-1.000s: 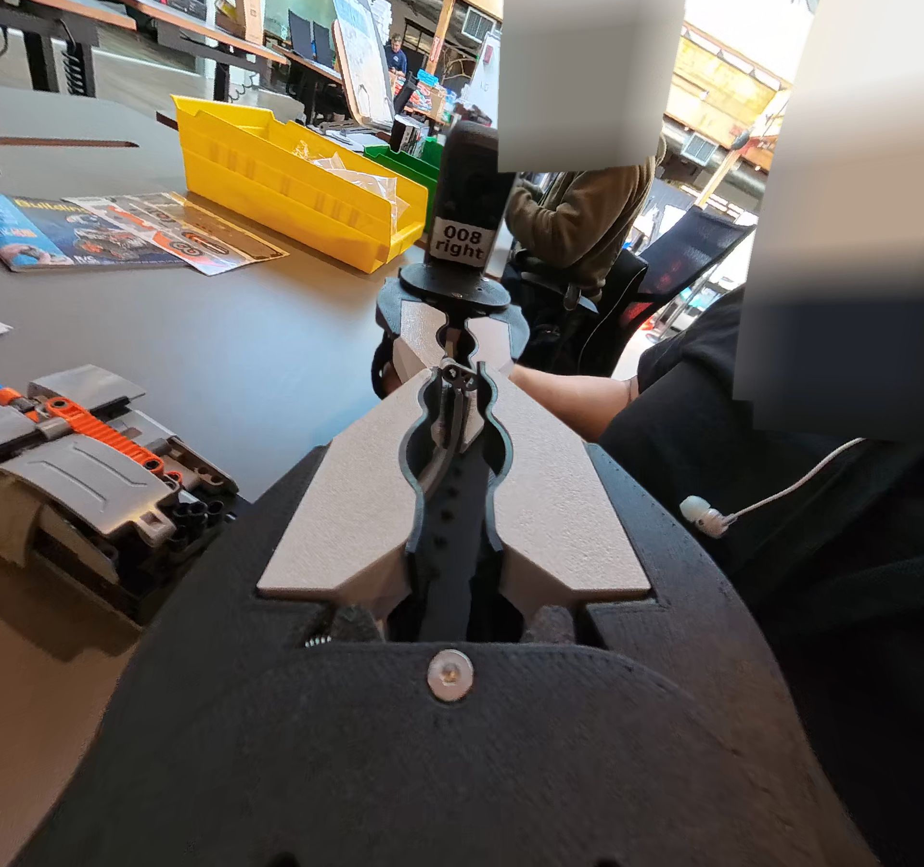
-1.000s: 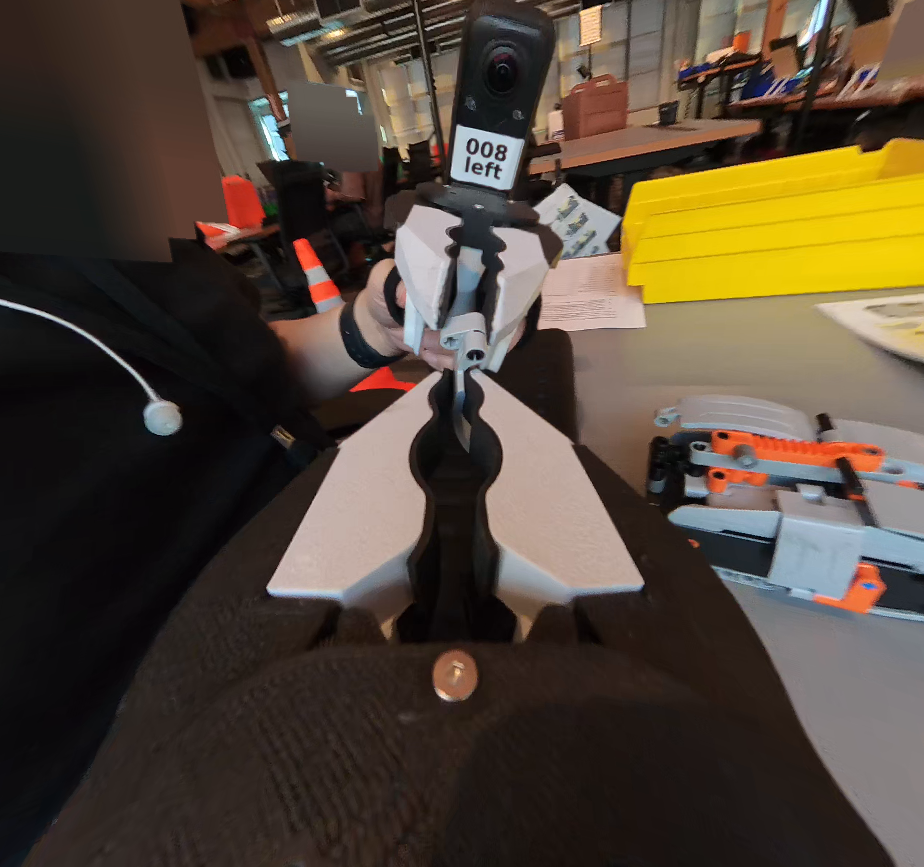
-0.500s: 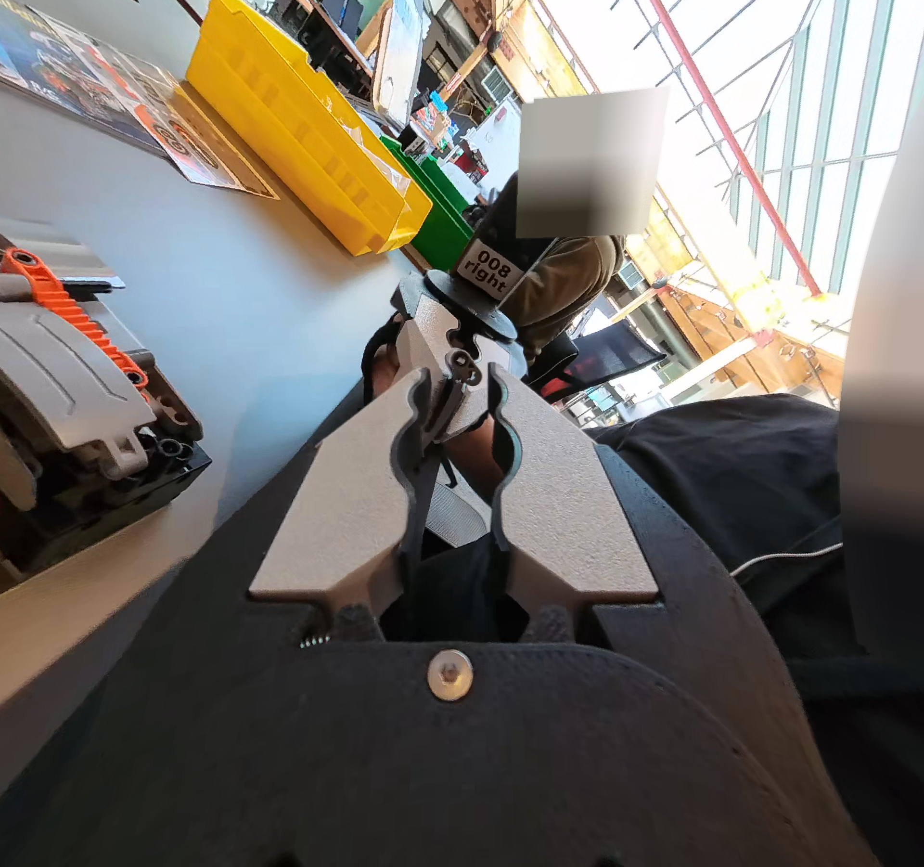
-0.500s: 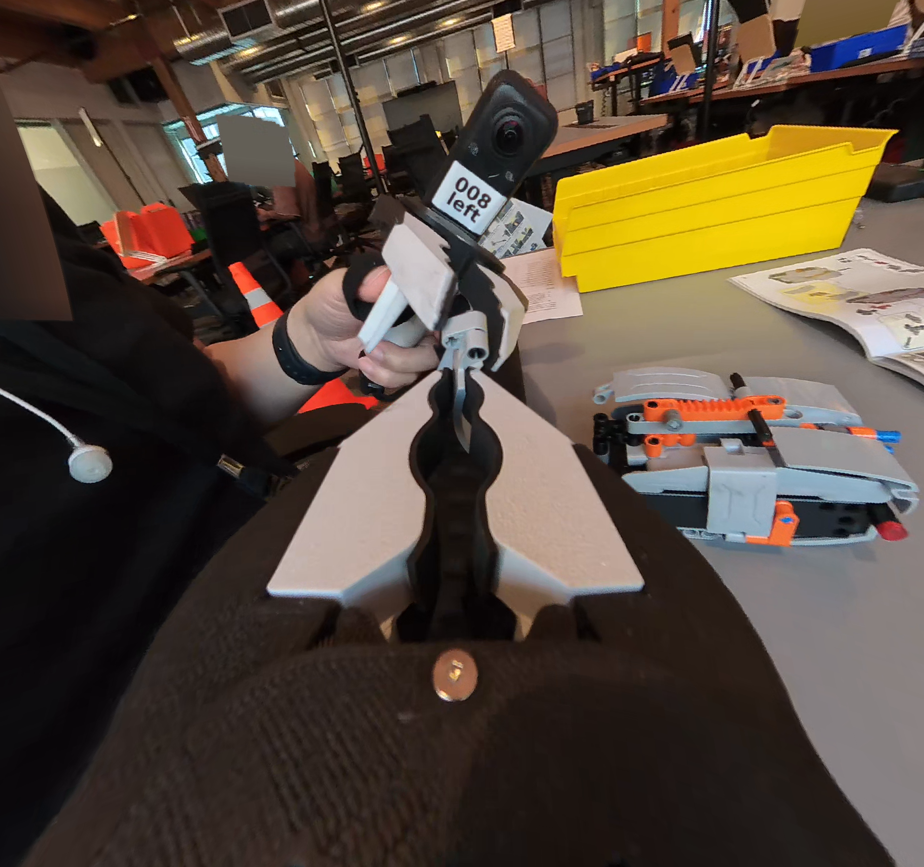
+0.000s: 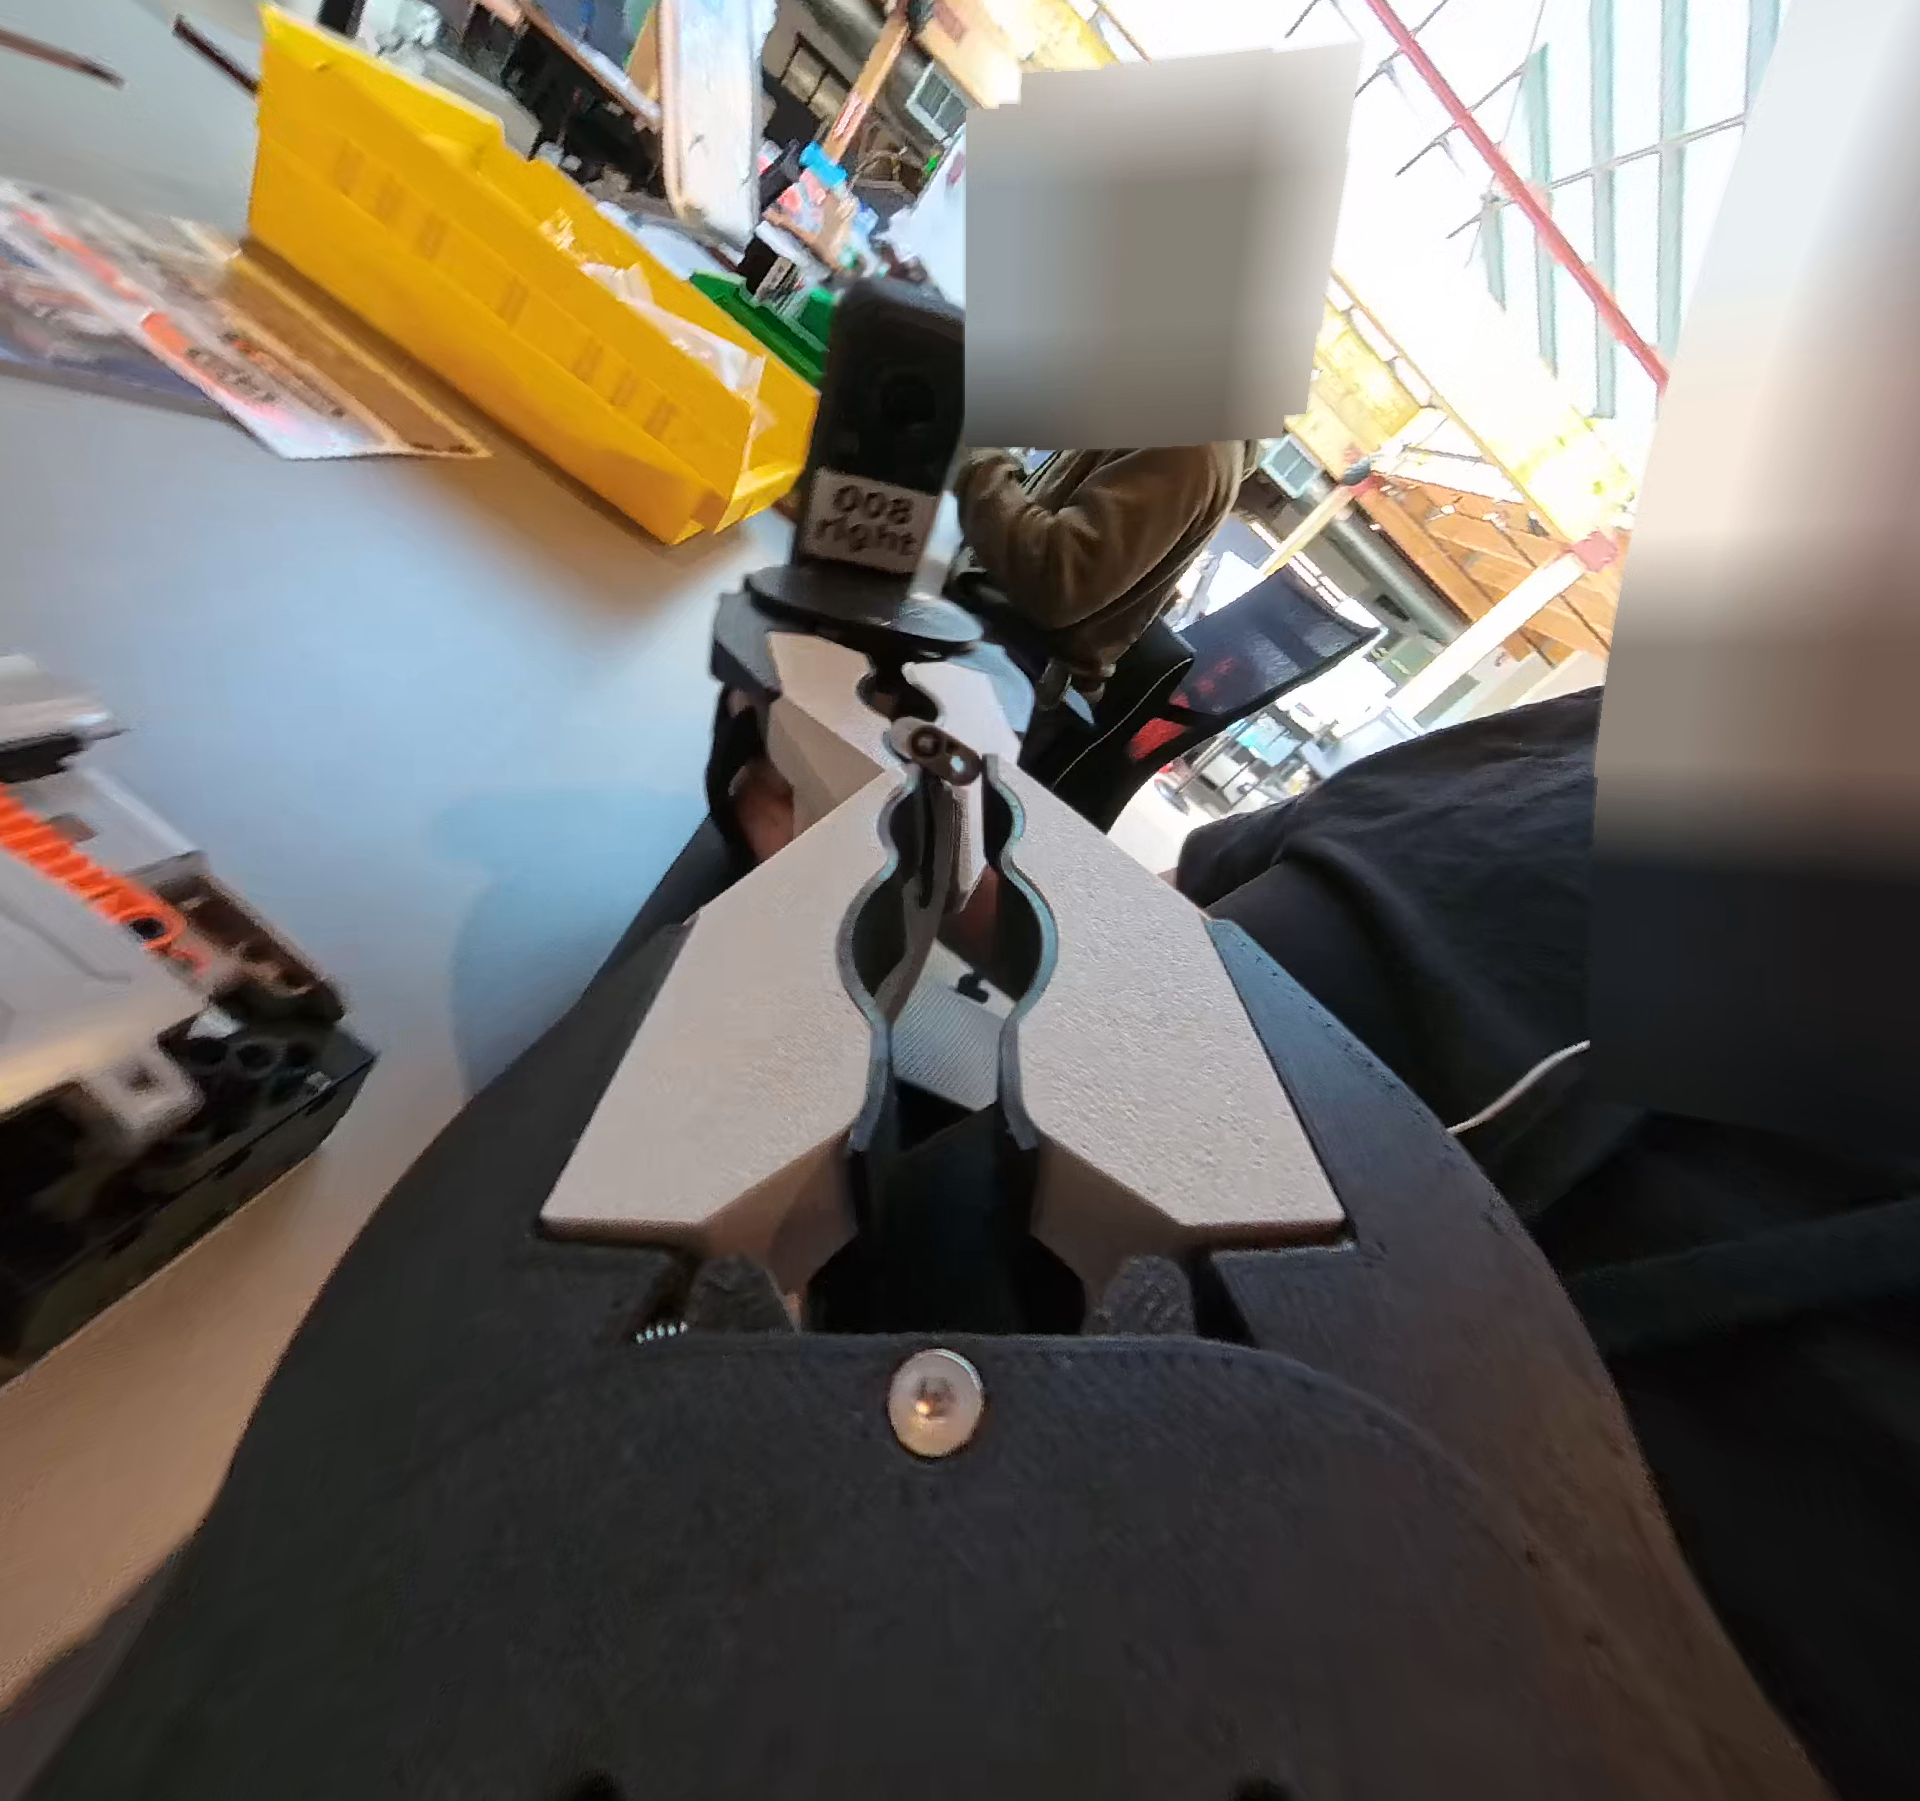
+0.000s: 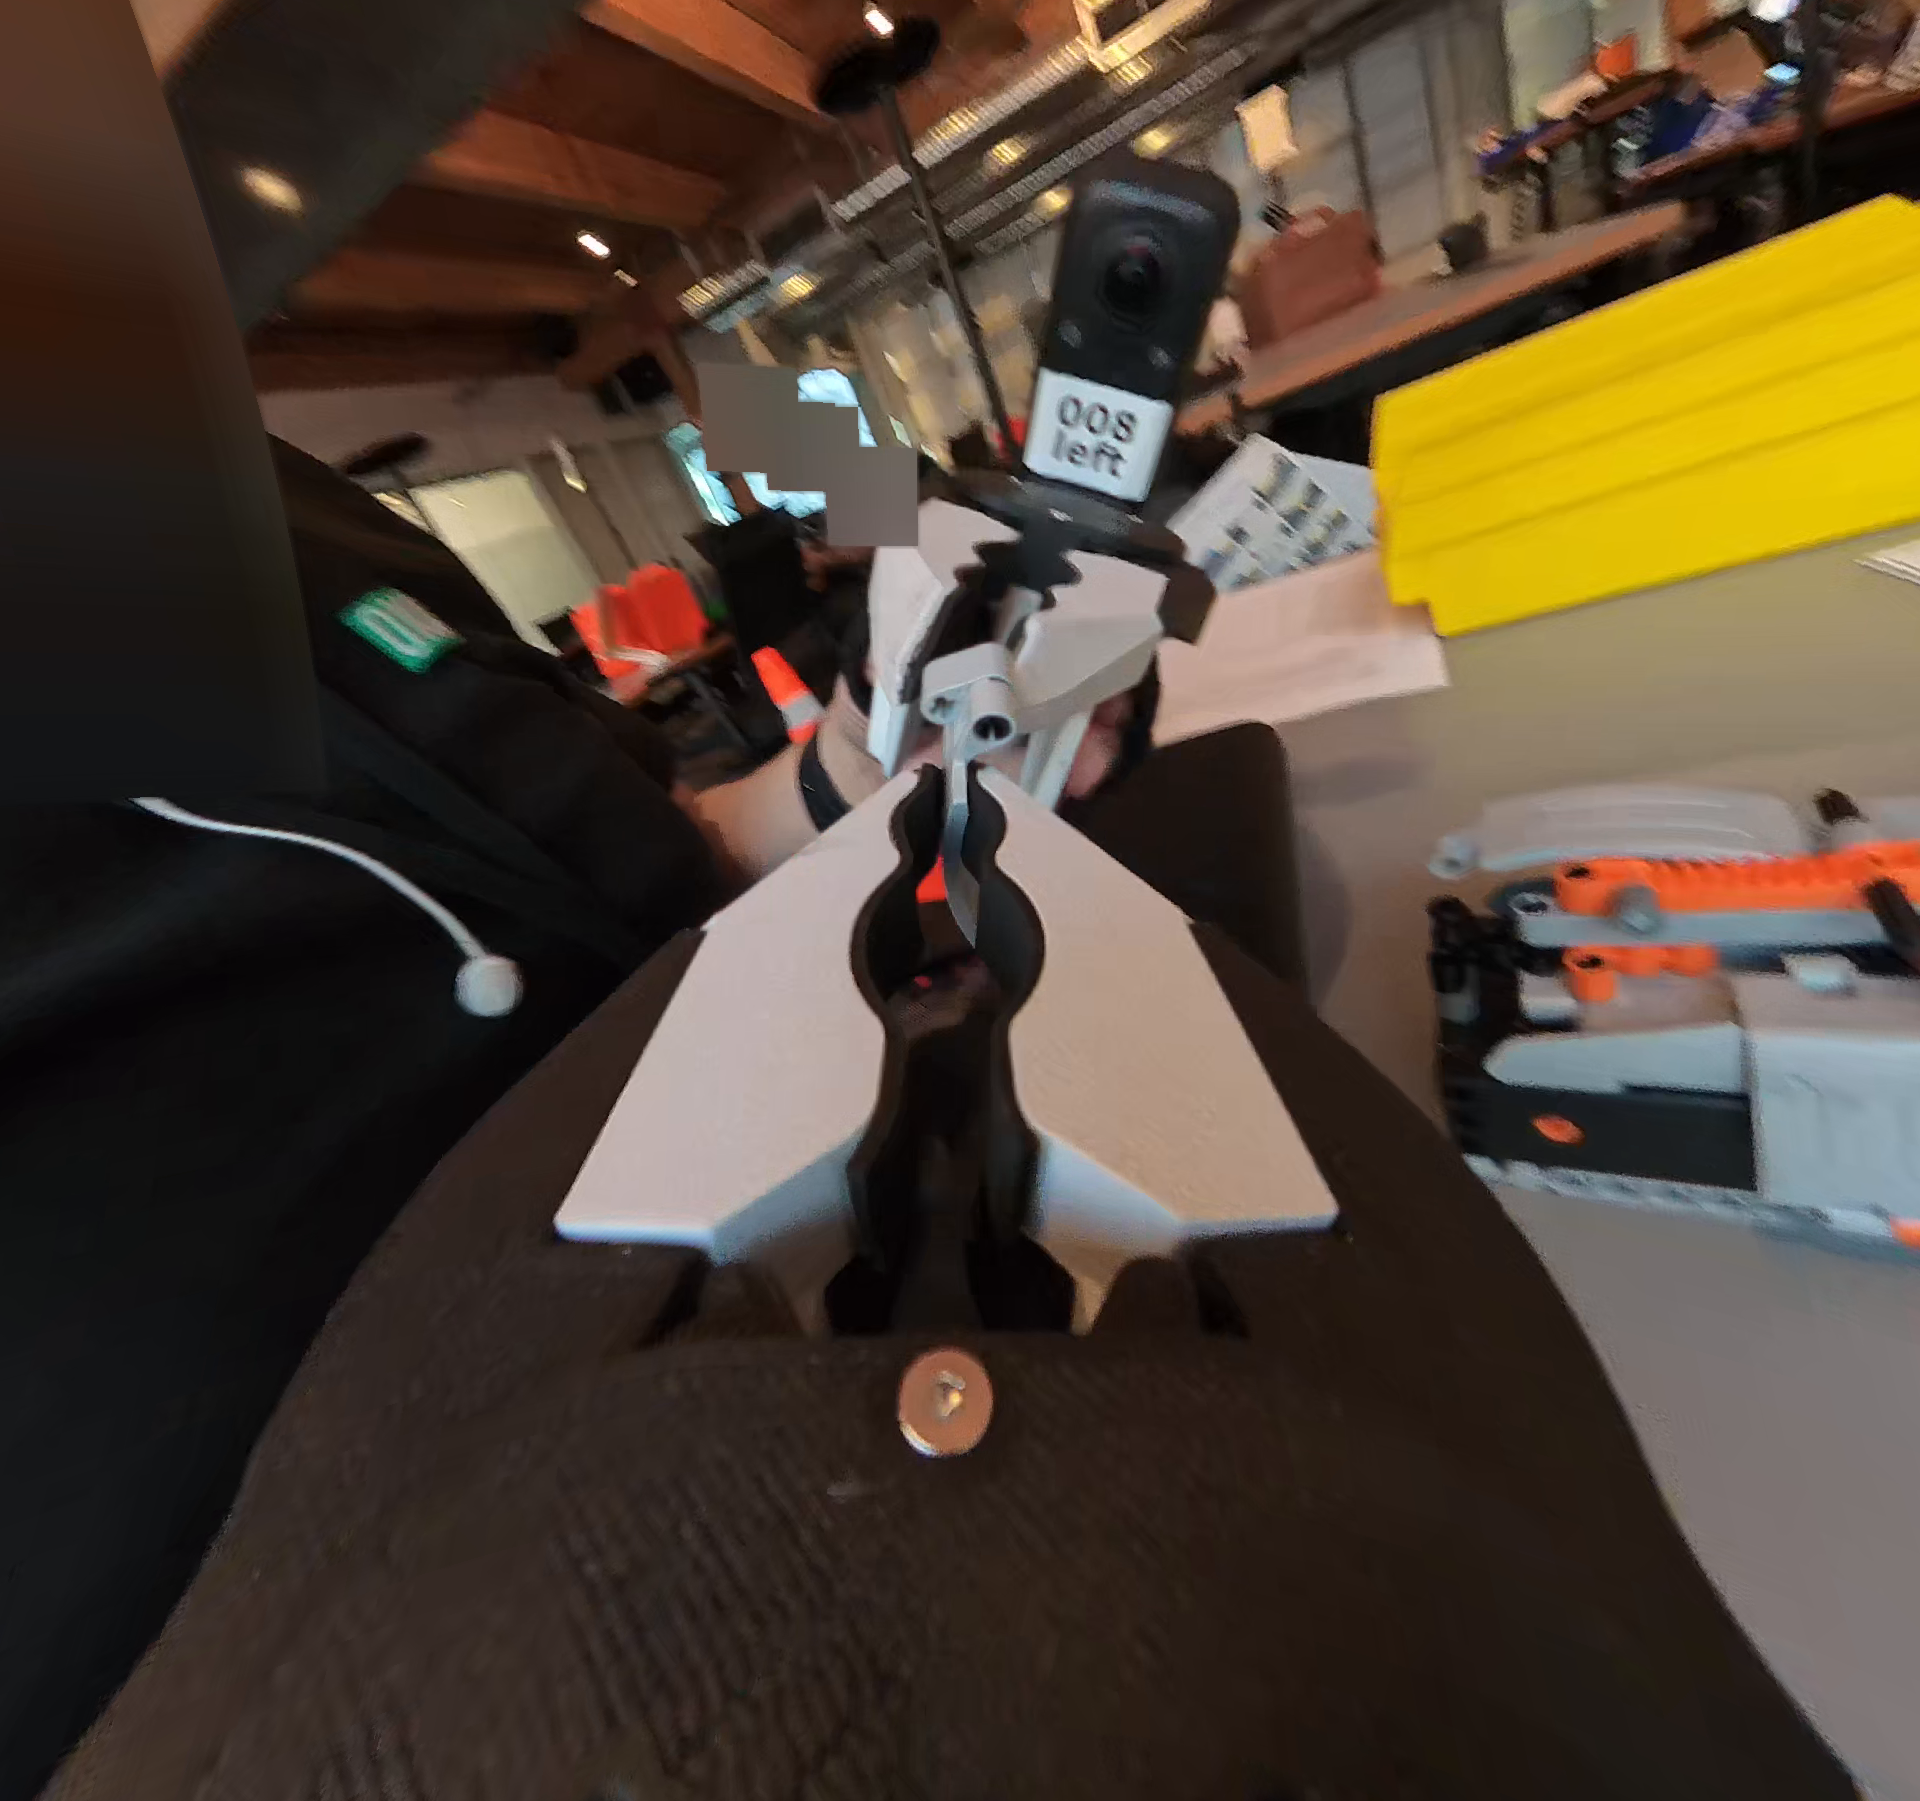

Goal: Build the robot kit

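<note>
two grippers meet over the desk [image 6: 1558,733] edge. the right gripper [image 6: 951,795] is clamped on a thin grey piece [image 6: 961,858]; the left gripper [image 5: 940,775], slightly apart, looks closed around its far end. a twist could pop it loose. only the right view shows the connector [image 6: 971,702]; only the left shows bags in the yellow bin [image 5: 499,297].

Right tongs [image 6: 951,795] clamped on grey part [image 6: 961,847], left tongs [image 6: 997,702] opposite.

Grey pin piece [image 6: 977,712] (tilted) — between tools
</note>
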